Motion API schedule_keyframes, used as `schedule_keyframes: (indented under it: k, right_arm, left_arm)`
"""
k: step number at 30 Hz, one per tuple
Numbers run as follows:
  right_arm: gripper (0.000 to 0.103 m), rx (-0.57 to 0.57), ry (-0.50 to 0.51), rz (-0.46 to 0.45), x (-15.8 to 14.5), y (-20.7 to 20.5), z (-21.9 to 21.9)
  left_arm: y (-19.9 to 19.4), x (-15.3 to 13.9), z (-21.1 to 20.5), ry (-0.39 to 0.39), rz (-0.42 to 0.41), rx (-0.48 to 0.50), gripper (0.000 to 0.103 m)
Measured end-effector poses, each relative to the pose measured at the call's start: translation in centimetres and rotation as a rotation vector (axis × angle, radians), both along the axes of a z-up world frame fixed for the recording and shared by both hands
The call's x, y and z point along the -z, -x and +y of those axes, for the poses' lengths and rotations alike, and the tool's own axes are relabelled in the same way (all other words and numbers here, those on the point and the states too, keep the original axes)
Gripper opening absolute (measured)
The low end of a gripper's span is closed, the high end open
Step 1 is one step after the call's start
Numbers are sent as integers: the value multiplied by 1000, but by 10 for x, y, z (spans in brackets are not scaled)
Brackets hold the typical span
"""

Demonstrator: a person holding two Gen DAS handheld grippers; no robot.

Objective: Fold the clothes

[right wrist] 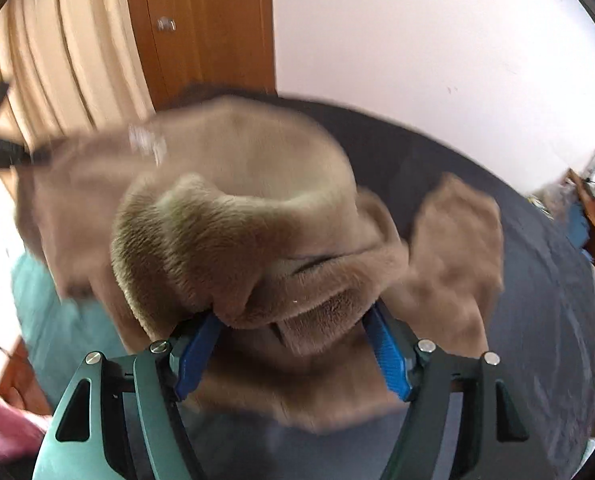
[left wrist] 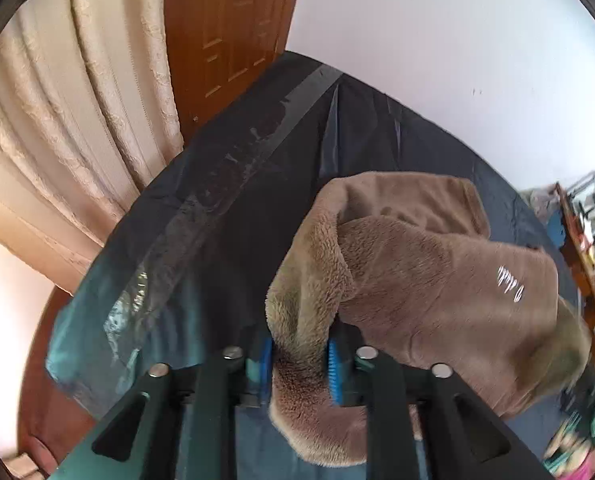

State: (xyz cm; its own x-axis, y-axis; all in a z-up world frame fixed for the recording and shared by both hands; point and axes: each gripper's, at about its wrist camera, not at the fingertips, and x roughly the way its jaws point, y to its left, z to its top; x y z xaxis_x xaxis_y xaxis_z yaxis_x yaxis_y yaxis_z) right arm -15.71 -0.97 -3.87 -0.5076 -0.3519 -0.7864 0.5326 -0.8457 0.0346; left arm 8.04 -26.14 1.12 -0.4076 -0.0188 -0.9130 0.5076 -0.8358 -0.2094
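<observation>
Your left gripper (left wrist: 299, 364) pinches a fold of the brown fleece (left wrist: 437, 280), which runs off to its right over the dark sheet (left wrist: 217, 216), while your right gripper (right wrist: 293, 344), jaws wide, straddles a thick bunch.

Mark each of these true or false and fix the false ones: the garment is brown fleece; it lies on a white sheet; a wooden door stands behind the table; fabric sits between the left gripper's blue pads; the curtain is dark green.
1. The garment is brown fleece. True.
2. It lies on a white sheet. False: the table cover is dark.
3. A wooden door stands behind. True.
4. Fabric sits between the left gripper's blue pads. True.
5. The curtain is dark green. False: it is cream.
</observation>
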Motion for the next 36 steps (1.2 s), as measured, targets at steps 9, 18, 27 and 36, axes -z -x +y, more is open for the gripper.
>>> schedule_keyframes:
  k: [9,18,27,36]
  right_arm:
    - [75,103,-9,3,9,81,-23]
    - [77,216,-57,-48,25,100,-5]
    - [76,156,119,-46,-12,58,19]
    - [55,-175,318,-185,-27,-20,-14]
  left_arm:
    - [-30,-8,-13,131,79,32,56]
    - [-34,12,84,384,205,467,56]
    - [-19,38,126,433,165,628,56]
    - [-20,28,116,441,187,584,56]
